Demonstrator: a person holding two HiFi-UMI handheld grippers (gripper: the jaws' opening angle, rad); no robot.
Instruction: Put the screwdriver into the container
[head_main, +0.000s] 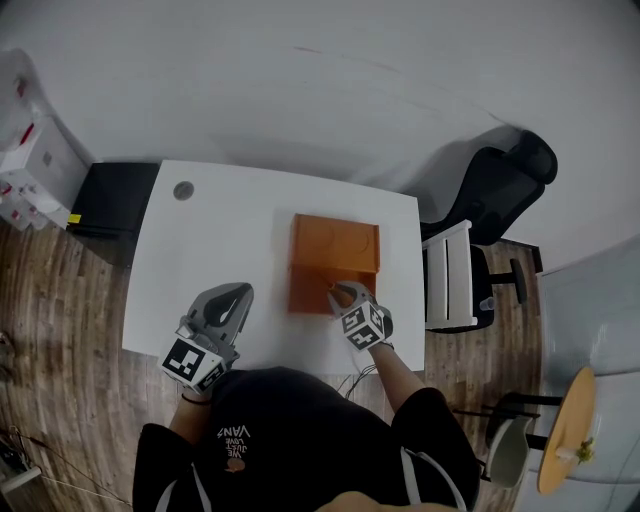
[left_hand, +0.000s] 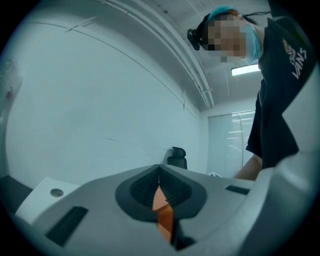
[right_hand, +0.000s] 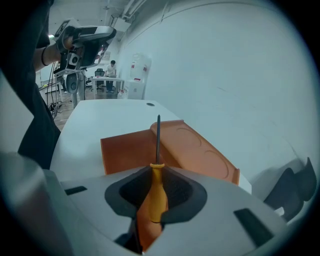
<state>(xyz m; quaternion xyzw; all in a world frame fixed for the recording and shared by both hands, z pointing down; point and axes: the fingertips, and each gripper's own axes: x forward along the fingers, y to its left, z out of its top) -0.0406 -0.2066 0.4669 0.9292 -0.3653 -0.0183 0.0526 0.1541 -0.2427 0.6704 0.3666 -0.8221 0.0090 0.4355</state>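
Observation:
An orange container (head_main: 335, 262) stands on the white table (head_main: 220, 250), right of its middle, with its lid (right_hand: 200, 147) folded open. My right gripper (head_main: 342, 292) is at the container's near right corner. It is shut on the yellow handle of a screwdriver (right_hand: 156, 192), whose thin dark shaft points out over the container's near wall (right_hand: 125, 150). My left gripper (head_main: 238, 292) hovers over the table's front edge, left of the container. In the left gripper view its jaws meet (left_hand: 159, 172) with nothing between them, tilted up at the wall.
A round cable hole (head_main: 183, 190) sits in the table's far left corner. A black box (head_main: 115, 198) is beside the table's left end. A white rack (head_main: 450, 275) and a black office chair (head_main: 500, 190) stand to the right. A yellow stool (head_main: 565, 430) is lower right.

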